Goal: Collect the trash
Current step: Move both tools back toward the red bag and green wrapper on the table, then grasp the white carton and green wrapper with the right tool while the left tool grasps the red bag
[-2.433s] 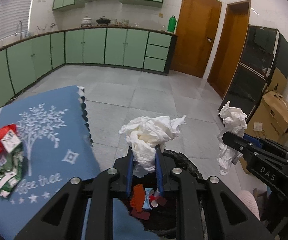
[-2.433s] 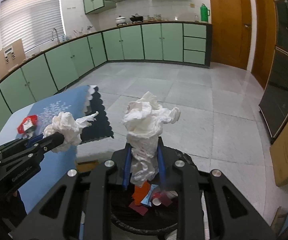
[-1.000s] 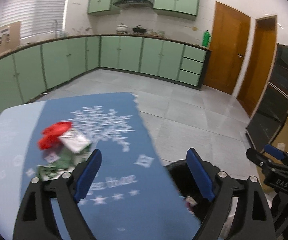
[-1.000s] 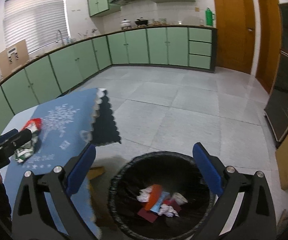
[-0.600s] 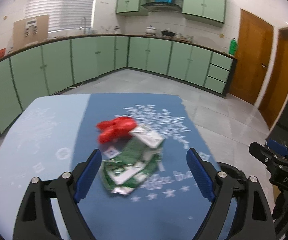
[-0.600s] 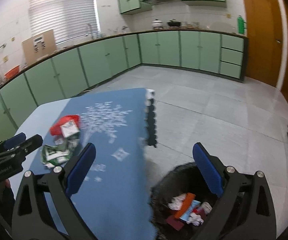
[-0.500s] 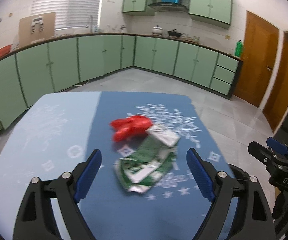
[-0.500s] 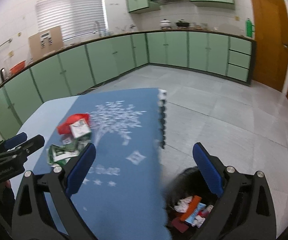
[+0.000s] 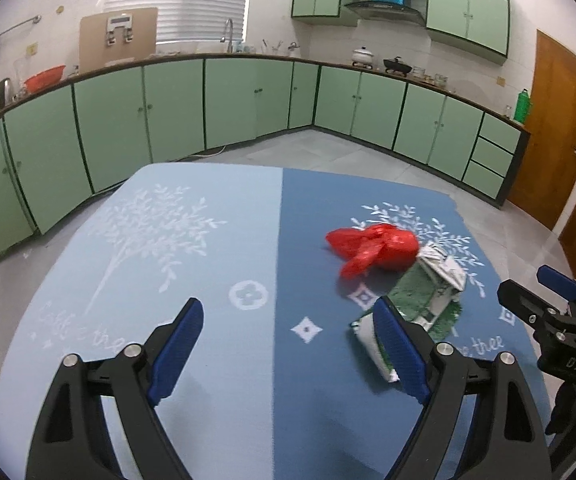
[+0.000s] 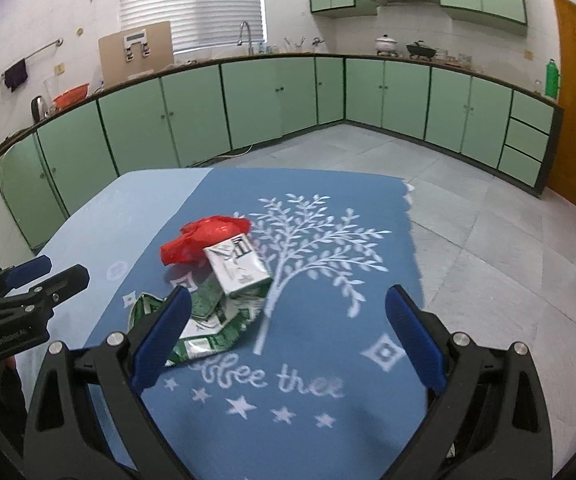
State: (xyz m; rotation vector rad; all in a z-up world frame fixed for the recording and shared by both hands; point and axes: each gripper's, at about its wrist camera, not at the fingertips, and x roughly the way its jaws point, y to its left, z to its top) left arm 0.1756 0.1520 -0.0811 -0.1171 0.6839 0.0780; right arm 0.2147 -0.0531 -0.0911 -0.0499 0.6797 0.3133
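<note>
Red bag (image 9: 371,246) and crushed green cartons (image 10: 224,300) lie touching on the worktop (image 9: 208,240). Both tools, left (image 9: 288,344) and right (image 10: 288,336), gape empty; each one's finger partly hides the cartons.

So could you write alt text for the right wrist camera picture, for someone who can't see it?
An open right gripper with blue pads hangs above a table under a blue tablecloth, where a crumpled red plastic bag lies beside a flattened green and white carton. The left gripper, also open, enters from the left edge. Green kitchen cabinets line the walls behind.
</note>
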